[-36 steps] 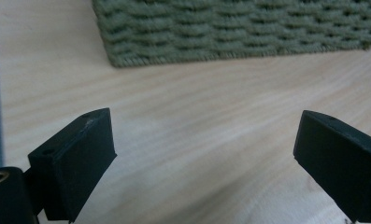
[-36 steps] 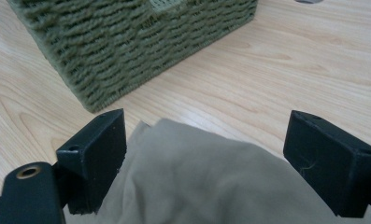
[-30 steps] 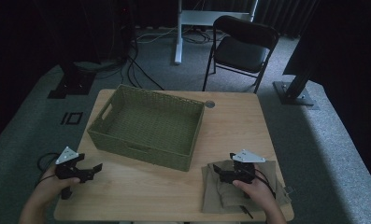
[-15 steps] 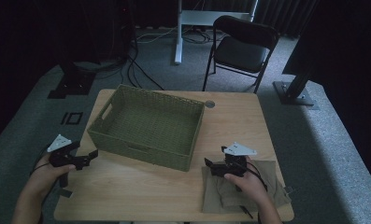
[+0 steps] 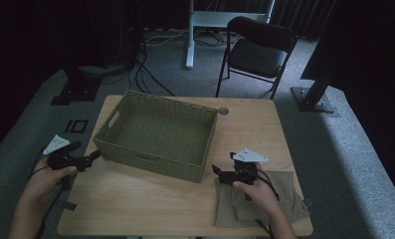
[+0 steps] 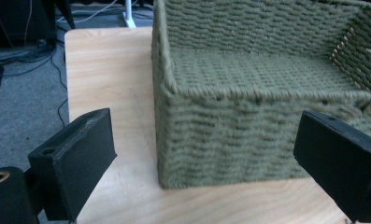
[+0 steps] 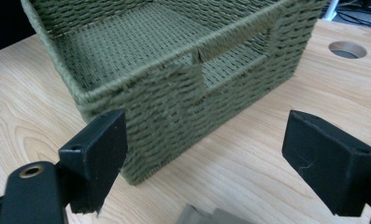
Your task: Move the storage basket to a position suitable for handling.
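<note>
A green woven basket (image 5: 155,133) stands empty on the wooden table (image 5: 135,204), left of centre. My left gripper (image 5: 85,151) is open at the table's left edge and faces the basket's near left corner (image 6: 183,121), with its jaws wide apart (image 6: 206,156). My right gripper (image 5: 224,164) is open too; its jaws (image 7: 213,158) frame the basket's right end with the handle slot (image 7: 239,51). A folded khaki cloth (image 5: 279,201) lies under my right hand, and its edge (image 7: 206,217) shows just below the jaws.
A round cable hole (image 5: 223,110) sits in the table behind the basket's far right corner. A black folding chair (image 5: 257,47) and a white desk leg (image 5: 189,35) stand on the carpet beyond the table. Cables (image 5: 135,74) trail over the floor at the left.
My right gripper has moved left off the cloth toward the basket's end. My left gripper has drifted forward and slightly left along the table's edge. Both stay open.
</note>
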`<state>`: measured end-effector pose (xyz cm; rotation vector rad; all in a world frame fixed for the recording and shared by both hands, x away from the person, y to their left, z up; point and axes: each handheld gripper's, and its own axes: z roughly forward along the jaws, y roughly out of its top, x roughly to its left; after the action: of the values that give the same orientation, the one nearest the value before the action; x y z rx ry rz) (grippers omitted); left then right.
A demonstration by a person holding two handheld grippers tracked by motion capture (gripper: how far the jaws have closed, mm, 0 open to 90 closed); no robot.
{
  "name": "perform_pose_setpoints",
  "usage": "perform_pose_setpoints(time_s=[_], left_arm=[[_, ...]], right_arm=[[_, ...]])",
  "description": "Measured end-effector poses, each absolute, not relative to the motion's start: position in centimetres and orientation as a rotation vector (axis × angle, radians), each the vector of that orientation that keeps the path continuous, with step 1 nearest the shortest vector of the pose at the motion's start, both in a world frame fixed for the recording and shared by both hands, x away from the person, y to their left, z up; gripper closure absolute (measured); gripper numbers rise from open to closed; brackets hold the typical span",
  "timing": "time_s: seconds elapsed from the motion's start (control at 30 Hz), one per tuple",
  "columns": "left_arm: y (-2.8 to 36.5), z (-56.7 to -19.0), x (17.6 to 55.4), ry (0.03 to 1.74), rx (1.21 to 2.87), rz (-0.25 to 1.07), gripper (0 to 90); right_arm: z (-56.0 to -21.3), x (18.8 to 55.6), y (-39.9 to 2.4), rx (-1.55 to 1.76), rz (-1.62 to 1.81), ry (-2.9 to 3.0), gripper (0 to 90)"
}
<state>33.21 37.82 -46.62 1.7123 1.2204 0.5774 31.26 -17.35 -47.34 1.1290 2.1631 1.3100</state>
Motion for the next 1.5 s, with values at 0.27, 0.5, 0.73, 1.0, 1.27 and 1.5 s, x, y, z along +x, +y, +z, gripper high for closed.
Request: perform_pose_setpoints(time_s=[0.27,0.5,0.73,1.0,1.27,1.5], left_arm=[[37.3,-45.8,35.3,1.229,1.650,0.599,6.0],[37.4,-46.1,37.0,1.264,1.615,0.627,10.2],[37.4,-46.5,38.3,1.305,1.594,0.675,15.5],[37.3,-47.4,39.1,1.324,1.587,0.679,28.9],[36.7,-48.5,39.2,1.335,1.564,0.687,40.4],[36.3,-48.3,39.4,1.344,1.582,0.686,46.1]], right_arm=[[-46.6,31.9,-16.5,1.124,1.332,2.144,14.0],[-46.2,32.3,-15.7,1.127,1.341,2.130,14.0],[-46.1,32.7,-15.2,1.143,1.347,2.115,14.1],[-46.3,33.2,-14.1,1.161,1.343,2.094,14.4],[-46.8,33.6,-13.1,1.185,1.327,2.083,17.8],[-46.9,33.5,-12.4,1.223,1.298,2.052,24.9]])
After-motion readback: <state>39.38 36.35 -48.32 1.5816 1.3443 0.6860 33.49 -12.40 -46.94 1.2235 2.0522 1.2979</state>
